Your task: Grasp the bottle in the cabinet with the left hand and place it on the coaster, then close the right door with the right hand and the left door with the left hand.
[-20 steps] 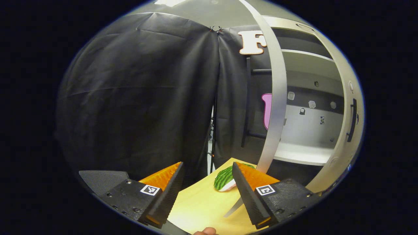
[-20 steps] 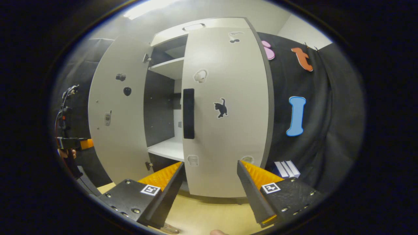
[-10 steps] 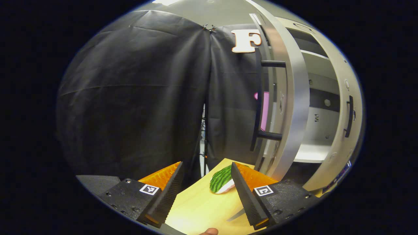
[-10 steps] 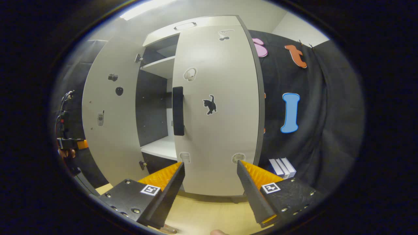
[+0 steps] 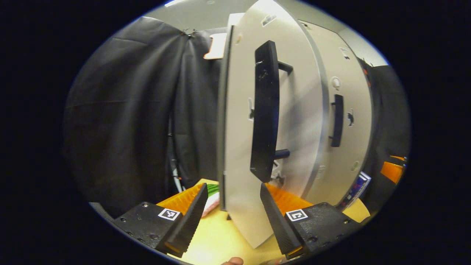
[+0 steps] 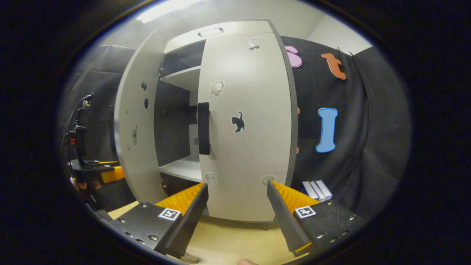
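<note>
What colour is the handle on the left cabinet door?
Black; the handle shows best in the left gripper view.

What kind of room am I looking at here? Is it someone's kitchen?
Probably not a kitchen: it looks like a staged recording booth. Black cloth hangs as its walls, a pale two-door cabinet stands on a light wooden tabletop, and a hand-held left gripper is beside the left door.
</note>
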`<state>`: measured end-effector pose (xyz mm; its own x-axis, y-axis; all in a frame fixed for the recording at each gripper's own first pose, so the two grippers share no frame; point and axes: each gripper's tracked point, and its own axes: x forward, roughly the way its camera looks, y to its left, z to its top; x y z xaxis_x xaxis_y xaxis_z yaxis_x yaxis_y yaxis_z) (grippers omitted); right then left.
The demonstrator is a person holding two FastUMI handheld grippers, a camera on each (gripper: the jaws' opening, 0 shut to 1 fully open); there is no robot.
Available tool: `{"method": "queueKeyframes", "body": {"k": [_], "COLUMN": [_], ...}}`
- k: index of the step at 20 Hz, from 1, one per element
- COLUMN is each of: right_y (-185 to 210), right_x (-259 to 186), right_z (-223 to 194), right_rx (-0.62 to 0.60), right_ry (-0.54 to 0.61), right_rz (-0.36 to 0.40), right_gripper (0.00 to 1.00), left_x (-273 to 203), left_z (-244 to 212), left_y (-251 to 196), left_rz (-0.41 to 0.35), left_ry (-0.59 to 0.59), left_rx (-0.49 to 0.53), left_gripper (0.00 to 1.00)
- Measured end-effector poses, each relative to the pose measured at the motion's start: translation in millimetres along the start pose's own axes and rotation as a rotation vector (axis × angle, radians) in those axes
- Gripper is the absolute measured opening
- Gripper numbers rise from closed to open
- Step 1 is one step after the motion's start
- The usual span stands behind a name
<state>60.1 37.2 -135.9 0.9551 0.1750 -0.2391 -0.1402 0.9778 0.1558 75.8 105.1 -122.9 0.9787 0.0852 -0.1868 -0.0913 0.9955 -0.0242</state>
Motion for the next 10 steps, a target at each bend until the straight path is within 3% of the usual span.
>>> {"method": "queueKeyframes", "body": {"k": [1,3,4,5,7,8,10], "right_y": [-6.2,-18.0,-24.5,-30.8,-41.2,-44.0,-49.4], "right_x": [-3.5,-12.6,-17.0,-21.6,-31.5,-35.4,-43.2], "right_z": [1.5,3.1,2.9,3.3,4.7,5.2,8.7], "right_rx": [0.007,0.021,0.025,0.027,0.032,0.034,0.033], "right_ry": [-0.004,-0.007,-0.009,-0.011,-0.016,-0.018,-0.027], "right_rz": [-0.016,-0.048,-0.065,-0.083,-0.113,-0.124,-0.141], "right_gripper": [0.97,0.97,0.97,0.97,0.97,0.97,0.97], "left_x": [3.9,8.7,7.3,4.9,1.6,-1.1,-13.1], "left_z": [-0.1,-0.3,-0.5,1.4,5.0,6.3,12.4], "left_y": [-18.0,-50.6,-63.1,-77.6,-101.5,-110.0,-119.1], "left_rz": [-0.038,-0.105,-0.131,-0.161,-0.2,-0.213,-0.229], "left_ry": [0.005,0.011,0.008,0.005,0.0,-0.001,-0.011], "left_rx": [0.003,0.001,-0.006,-0.016,-0.031,-0.034,-0.033], "left_gripper": [0.89,0.91,0.87,0.91,0.91,0.87,0.91]}}
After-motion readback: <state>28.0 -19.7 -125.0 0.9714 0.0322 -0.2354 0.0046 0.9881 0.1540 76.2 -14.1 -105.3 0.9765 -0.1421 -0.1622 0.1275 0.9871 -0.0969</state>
